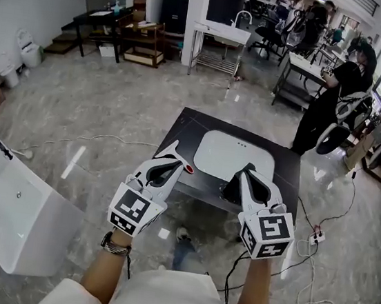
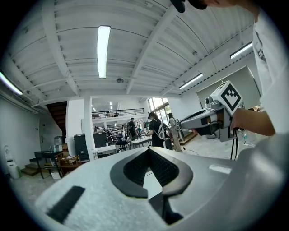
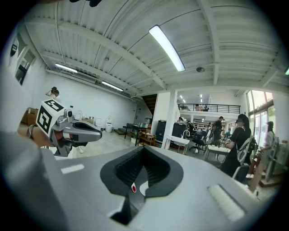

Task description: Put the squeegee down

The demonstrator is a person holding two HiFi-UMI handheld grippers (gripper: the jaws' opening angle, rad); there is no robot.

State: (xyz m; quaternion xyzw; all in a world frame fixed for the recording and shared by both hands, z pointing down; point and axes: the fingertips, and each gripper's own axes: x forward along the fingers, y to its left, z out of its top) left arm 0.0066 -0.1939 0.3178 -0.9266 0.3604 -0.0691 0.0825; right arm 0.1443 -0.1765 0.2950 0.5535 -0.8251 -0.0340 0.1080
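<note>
A grey marble-floored hall surrounds a dark square tabletop (image 1: 292,175) with a white rectangular basin (image 1: 235,157) sunk into it. At the basin's near left corner the left claw (image 1: 177,147) hovers pinched together, empty. A black shape (image 1: 230,189) in front of the basin may be the squeegee, apparently set down. The right claw (image 1: 247,169) beside it is likewise closed on nothing.

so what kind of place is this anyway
Probably a big open workshop or lab hall, not a real bathroom. A white washbasin sits on a dark table mid-floor, toilets stand loose by the wall, and desks and office chairs fill the back.
</note>
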